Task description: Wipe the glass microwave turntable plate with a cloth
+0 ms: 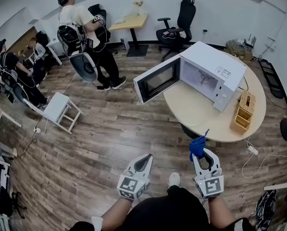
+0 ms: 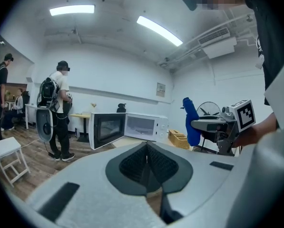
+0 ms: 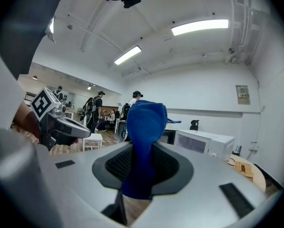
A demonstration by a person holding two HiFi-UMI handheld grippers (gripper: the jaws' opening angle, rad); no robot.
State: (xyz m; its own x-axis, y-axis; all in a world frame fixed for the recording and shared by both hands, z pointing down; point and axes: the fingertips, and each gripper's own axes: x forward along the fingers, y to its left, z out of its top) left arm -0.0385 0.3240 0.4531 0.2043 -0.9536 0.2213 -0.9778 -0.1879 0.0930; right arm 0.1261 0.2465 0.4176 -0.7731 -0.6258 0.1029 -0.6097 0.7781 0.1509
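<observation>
A white microwave (image 1: 208, 76) stands on the round beige table (image 1: 196, 112) with its door (image 1: 156, 79) swung open to the left. Inside it the glass turntable plate (image 1: 199, 79) shows faintly. My right gripper (image 1: 201, 153) is shut on a bunched blue cloth (image 1: 197, 146), held over the floor just short of the table's near edge; the cloth (image 3: 144, 141) stands up between the jaws in the right gripper view. My left gripper (image 1: 143, 161) is shut with nothing in it, low over the wooden floor. Its closed pads (image 2: 146, 163) point toward the microwave (image 2: 132, 127).
A wooden caddy (image 1: 243, 112) sits on the table's right side. A person with a backpack (image 1: 85, 37) stands at the back left beside a white stool (image 1: 59, 109). Other people sit at far left. A black office chair (image 1: 179, 25) and a small desk (image 1: 130, 23) stand along the back wall.
</observation>
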